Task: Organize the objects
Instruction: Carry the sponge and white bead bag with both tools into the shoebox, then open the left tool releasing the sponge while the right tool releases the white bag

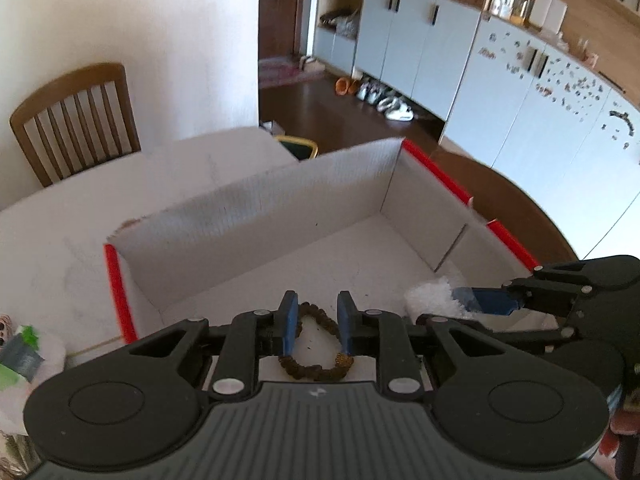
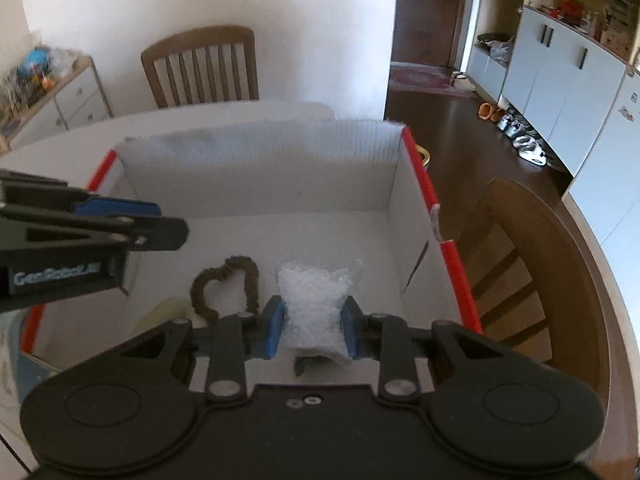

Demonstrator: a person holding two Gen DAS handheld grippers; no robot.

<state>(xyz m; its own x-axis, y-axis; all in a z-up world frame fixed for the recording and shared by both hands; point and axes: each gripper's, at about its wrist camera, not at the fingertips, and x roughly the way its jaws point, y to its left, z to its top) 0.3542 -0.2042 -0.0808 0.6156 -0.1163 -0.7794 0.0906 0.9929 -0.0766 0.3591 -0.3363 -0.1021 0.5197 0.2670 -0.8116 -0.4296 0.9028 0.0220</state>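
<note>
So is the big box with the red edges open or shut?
Open. The box has no lid on top, so you see straight in: a brown bead bracelet and a bag of white bits are inside.

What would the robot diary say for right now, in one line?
left tool: open around bead bracelet | right tool: straddling bag of clear beads | both in box

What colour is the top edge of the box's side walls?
Red, on the box side walls; the right wrist view shows it best.
</note>
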